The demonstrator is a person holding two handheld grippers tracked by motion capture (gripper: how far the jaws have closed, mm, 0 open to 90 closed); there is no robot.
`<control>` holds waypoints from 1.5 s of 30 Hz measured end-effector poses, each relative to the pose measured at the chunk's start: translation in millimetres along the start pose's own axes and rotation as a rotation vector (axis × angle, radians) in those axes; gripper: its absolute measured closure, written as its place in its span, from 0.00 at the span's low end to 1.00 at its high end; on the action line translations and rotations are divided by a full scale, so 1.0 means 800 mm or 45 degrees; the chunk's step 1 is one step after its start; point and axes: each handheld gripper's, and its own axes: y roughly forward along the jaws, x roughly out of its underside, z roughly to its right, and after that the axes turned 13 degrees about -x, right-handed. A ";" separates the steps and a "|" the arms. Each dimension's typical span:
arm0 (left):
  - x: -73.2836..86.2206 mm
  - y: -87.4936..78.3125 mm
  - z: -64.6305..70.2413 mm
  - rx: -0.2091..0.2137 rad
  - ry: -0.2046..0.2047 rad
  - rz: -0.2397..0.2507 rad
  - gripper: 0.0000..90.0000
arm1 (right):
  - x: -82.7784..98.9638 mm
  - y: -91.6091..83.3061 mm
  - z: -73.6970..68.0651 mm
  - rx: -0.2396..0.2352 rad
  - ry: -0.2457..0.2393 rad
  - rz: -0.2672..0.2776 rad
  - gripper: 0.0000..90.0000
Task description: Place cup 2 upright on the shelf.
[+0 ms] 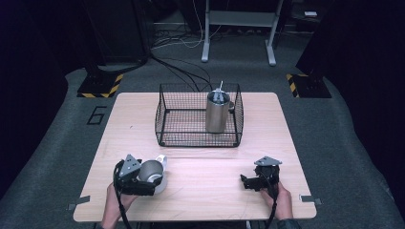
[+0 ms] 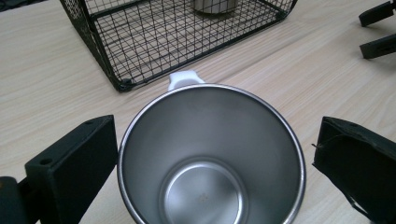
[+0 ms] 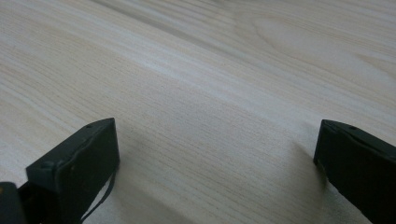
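Observation:
A steel mug (image 1: 151,169) with a white handle (image 2: 185,78) stands upright and empty at the table's front left. My left gripper (image 1: 152,181) is open, one jaw on each side of the mug (image 2: 210,154); the left jaw is at its rim and the right jaw a small gap away. A taller steel canister (image 1: 216,114) stands inside a black wire basket (image 1: 198,143) at the table's middle back. At the front right my right gripper (image 1: 243,182) rests low over bare wood, open with nothing between its fingers (image 3: 74,158).
The light wooden table (image 1: 215,167) has bare room between the two grippers and in front of the basket (image 2: 116,79). The right gripper's jaws (image 2: 376,32) show far off in the left gripper view. Cables and stand legs lie on the floor behind the table.

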 end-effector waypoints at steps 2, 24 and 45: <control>0.002 0.004 0.002 -0.020 0.014 -0.007 0.00 | 0.000 0.000 0.000 0.000 -0.001 0.000 0.00; 0.015 0.025 0.005 -0.021 0.002 -0.040 0.06 | 0.000 0.000 0.000 0.000 0.000 0.000 0.00; 0.007 0.016 -0.003 -0.017 0.000 -0.016 0.07 | 0.000 0.000 0.000 0.000 0.000 0.000 0.00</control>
